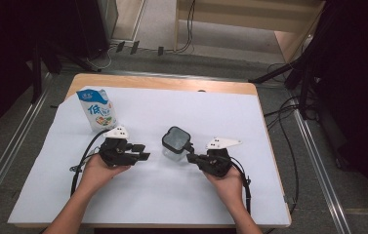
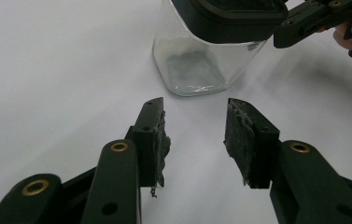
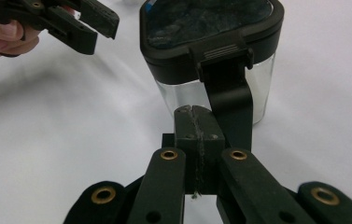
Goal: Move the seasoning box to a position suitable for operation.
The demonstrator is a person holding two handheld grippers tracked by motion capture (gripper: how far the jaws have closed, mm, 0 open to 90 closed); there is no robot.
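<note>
A: So, left to right. Your left gripper (image 2: 194,140) stands half open on nothing, just short of the clear jar (image 2: 201,65) at mid-table.

B: And your right gripper (image 3: 197,126) is closed, pads together, against the lid latch (image 3: 225,70). Lid (image 1: 175,138) on, milk carton (image 1: 97,108) untouched; opening and anything after looks left.

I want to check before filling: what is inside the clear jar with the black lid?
Through the clear wall, the jar looks empty. The black lid covers the top, so the space just under it cannot be seen.

Milk carton (image 1: 96,108) upright, white sheet (image 1: 137,195) far-left.
</note>
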